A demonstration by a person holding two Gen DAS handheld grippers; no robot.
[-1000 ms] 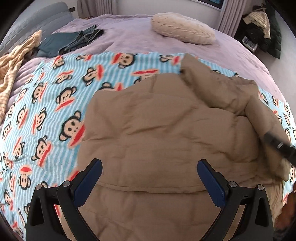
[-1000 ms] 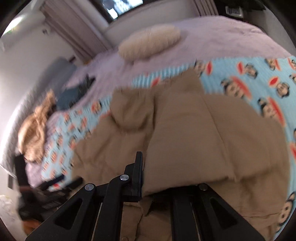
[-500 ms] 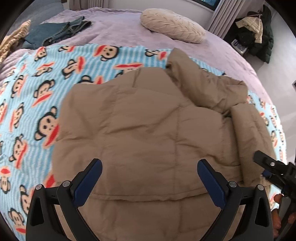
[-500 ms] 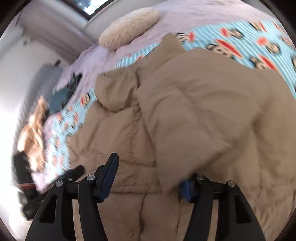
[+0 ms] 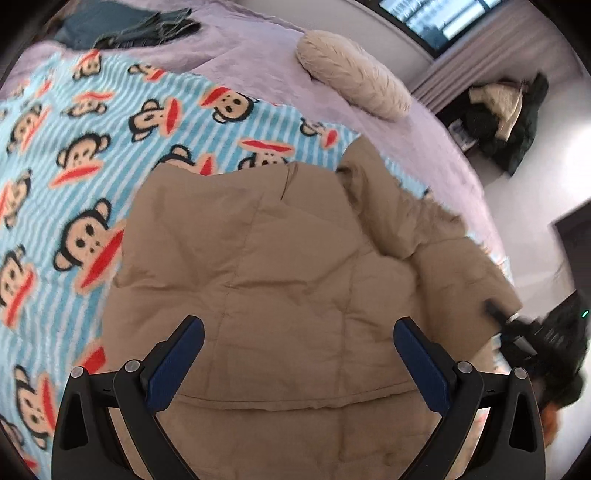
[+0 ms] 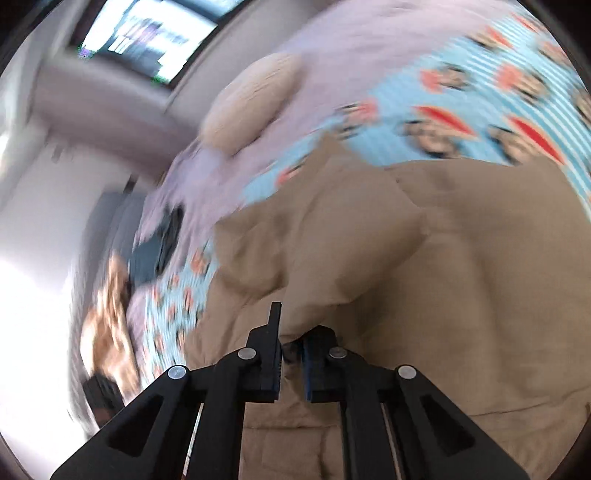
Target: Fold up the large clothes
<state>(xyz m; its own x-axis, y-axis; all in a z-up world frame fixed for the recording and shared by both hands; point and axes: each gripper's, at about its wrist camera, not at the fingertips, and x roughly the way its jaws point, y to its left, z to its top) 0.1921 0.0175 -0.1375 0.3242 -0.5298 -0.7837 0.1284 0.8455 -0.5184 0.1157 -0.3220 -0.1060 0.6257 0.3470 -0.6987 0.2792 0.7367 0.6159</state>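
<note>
A tan puffer jacket (image 5: 288,280) lies on a blue monkey-print blanket (image 5: 74,155) on the bed. My left gripper (image 5: 297,354) is open and empty, hovering over the jacket's lower body. My right gripper (image 6: 291,343) is shut on a fold of the jacket's sleeve (image 6: 332,280), which lies across the body. The right gripper also shows in the left wrist view (image 5: 517,325) at the jacket's right edge. The right wrist view is blurred by motion.
A beige pillow (image 5: 354,74) lies on the purple bedspread (image 5: 258,44) behind the blanket. Dark folded clothes (image 5: 129,26) lie at the back left. A pile of dark clothing (image 5: 506,110) sits on the floor to the right of the bed.
My right gripper opened half a second ago and has now closed on the sleeve fold. The left gripper has stayed open, shifting left and lower over the jacket.
</note>
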